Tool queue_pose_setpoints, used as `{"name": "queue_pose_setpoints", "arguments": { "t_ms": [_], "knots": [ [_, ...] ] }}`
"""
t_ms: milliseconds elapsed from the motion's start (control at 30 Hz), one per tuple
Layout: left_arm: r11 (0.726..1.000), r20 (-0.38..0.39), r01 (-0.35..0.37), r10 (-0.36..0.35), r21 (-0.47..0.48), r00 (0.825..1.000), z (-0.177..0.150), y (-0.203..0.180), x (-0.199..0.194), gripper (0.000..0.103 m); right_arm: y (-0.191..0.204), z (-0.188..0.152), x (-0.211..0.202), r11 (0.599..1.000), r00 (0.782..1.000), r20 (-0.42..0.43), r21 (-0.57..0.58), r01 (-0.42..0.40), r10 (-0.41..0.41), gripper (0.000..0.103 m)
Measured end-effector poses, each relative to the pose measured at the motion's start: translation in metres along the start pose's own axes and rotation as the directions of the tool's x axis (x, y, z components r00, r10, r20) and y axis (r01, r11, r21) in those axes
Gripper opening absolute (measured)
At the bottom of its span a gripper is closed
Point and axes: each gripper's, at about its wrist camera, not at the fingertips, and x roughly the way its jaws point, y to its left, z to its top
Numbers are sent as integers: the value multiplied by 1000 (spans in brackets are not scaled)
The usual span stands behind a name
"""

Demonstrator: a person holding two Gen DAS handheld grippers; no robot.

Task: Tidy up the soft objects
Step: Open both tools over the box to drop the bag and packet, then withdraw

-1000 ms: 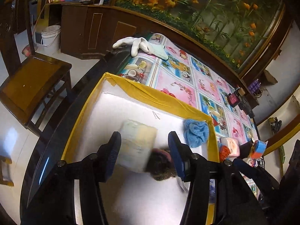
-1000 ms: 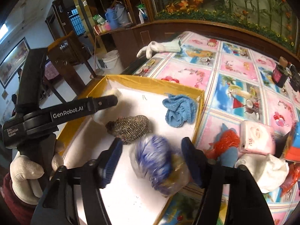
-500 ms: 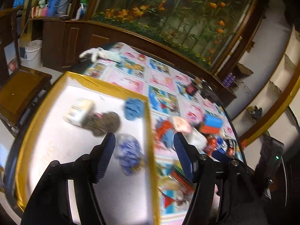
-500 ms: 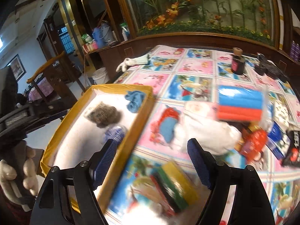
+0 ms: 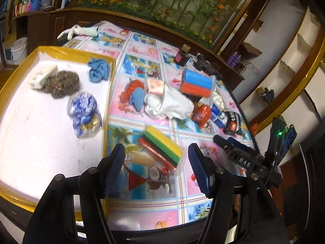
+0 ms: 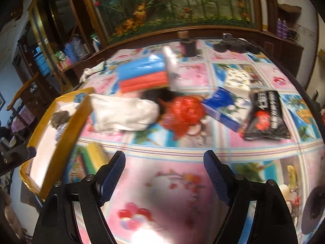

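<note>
Lying in the tray (image 5: 61,50) at left are a scourer (image 5: 63,83) and bagged pads (image 5: 84,113); the sponge pack (image 5: 160,148) waits on the table (image 5: 152,213) before the left claw (image 5: 154,170) — spread, empty. It looks light, squashy, slippery in wrap — pinch across its short sides. Right claw (image 6: 164,179) likewise released.

Sponge pack (image 5: 160,148) right of tray (image 5: 77,52); apparently apart.

yellow-rimmed tray (image 5: 77,53) with a white floor, blue cloth (image 5: 99,71) upper left. sponge pack (image 5: 162,146) striped yellow, green, black, red. bench cloth (image 5: 142,187) is pink and blue picture squares. claw pads (image 5: 113,168) are blue.
</note>
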Motion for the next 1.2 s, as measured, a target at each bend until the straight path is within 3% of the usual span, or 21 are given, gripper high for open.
{"name": "queue_pose_setpoints", "arguments": {
  "t_ms": [133, 333, 567, 667, 833, 933, 967, 1200],
  "knots": [
    [999, -32, -32, 33, 11, 999, -9, -6, 11, 64, -27, -4, 2, 998, 1000, 0, 48, 28, -28, 79],
    [995, -88, -63, 69, 75, 994, -12, -34, 40, 64, -44, 1, 2, 993, 1000, 11, 113, -27, 26, 80],
    [979, -152, -180, 193, 96, 969, -9, -49, 92, 64, -57, 0, 6, 988, 998, 19, 146, -60, 57, 81],
    [973, -148, -195, 213, 128, 966, -7, -56, 104, 64, -58, 0, 6, 987, 998, 22, 150, -62, 60, 81],
    [965, -153, -117, 155, 236, 976, -14, -80, 111, 61, -58, -1, 7, 984, 997, 17, 161, -71, 69, 81],
    [942, -138, -98, 149, 321, 979, -23, -93, 110, 32, -58, 0, 8, 983, 997, 12, 168, -74, 73, 81],
    [943, -145, -82, 135, 324, 980, -25, -93, 110, 29, -58, -1, 8, 983, 997, 14, 169, -76, 74, 81],
    [956, -151, -63, 111, 287, 982, -24, -84, 105, 29, -58, -1, 9, 981, 997, 16, 174, -82, 81, 81]
  ]
}}
